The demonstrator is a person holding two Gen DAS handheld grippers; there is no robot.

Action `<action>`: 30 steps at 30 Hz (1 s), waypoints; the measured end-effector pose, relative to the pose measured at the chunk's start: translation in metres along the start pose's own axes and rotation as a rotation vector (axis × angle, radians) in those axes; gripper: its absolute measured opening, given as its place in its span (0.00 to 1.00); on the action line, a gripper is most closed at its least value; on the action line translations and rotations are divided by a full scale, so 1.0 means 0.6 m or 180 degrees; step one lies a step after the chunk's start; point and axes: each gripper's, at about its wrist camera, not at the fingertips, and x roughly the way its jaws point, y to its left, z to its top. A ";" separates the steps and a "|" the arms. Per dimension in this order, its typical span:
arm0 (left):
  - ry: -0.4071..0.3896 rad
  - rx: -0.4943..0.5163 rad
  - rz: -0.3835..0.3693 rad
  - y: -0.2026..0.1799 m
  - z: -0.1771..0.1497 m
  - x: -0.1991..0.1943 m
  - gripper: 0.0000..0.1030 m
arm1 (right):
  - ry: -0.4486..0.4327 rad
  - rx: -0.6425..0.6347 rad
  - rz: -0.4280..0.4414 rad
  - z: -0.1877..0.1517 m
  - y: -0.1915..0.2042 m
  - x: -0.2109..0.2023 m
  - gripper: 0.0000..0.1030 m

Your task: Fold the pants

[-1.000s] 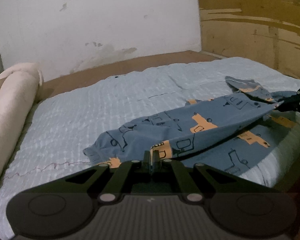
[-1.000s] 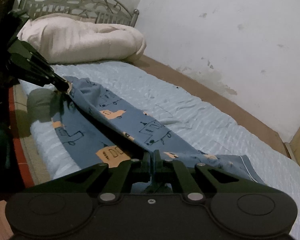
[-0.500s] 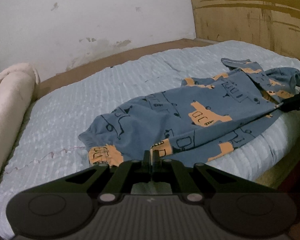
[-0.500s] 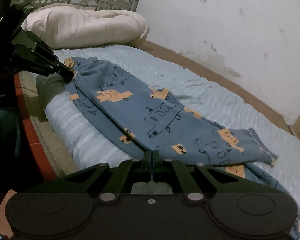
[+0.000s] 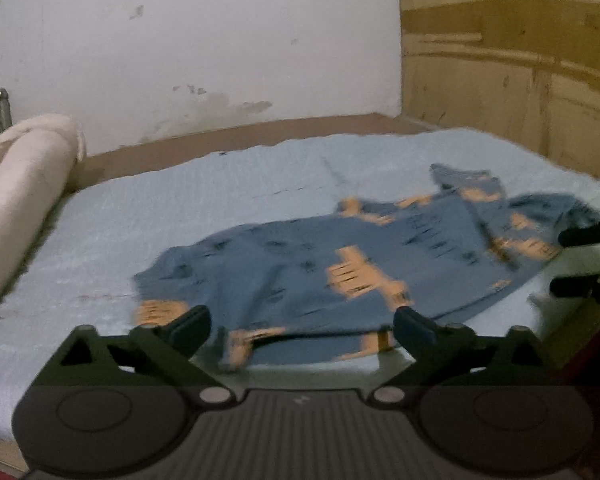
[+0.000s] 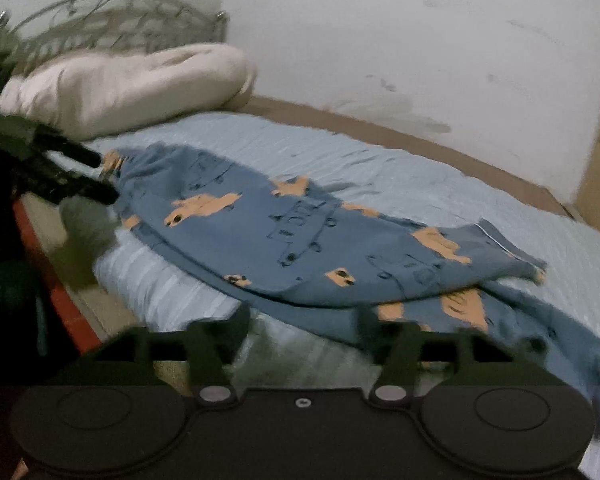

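Observation:
The blue pants (image 5: 320,276) with orange vehicle prints lie spread along the near edge of the bed, one half laid over the other. They also show in the right wrist view (image 6: 300,240). My left gripper (image 5: 300,330) is open and empty, just off the pants' near edge. It shows at the left of the right wrist view (image 6: 104,178). My right gripper (image 6: 304,324) is open and empty at the pants' other end. It shows at the right edge of the left wrist view (image 5: 560,262).
The light blue bed cover (image 5: 220,208) spreads behind the pants. A cream rolled blanket (image 6: 132,84) lies by the metal headboard (image 6: 100,24). A white wall (image 5: 200,48) and a wooden panel (image 5: 520,80) border the bed. The red bed frame edge (image 6: 52,276) runs below.
Both grippers have opened and let go of the pants. The pants, held stretched above the bed a second ago, now lie flat on it.

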 end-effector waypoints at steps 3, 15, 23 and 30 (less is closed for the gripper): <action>-0.0037 -0.0154 -0.0224 -0.042 0.017 0.015 0.99 | -0.0065 0.0282 -0.0079 -0.007 -0.032 -0.028 0.91; -0.0045 -0.0503 -0.0960 -0.243 0.106 0.155 0.99 | -0.0158 0.0909 -0.0591 -0.047 -0.256 -0.114 0.99; 0.0113 -0.0483 -0.0976 -0.286 0.120 0.219 0.99 | 0.0115 0.1914 -0.0236 -0.065 -0.455 -0.094 0.99; 0.0218 -0.0592 -0.0849 -0.282 0.119 0.233 0.99 | 0.0487 0.2381 -0.0204 -0.071 -0.533 -0.025 0.79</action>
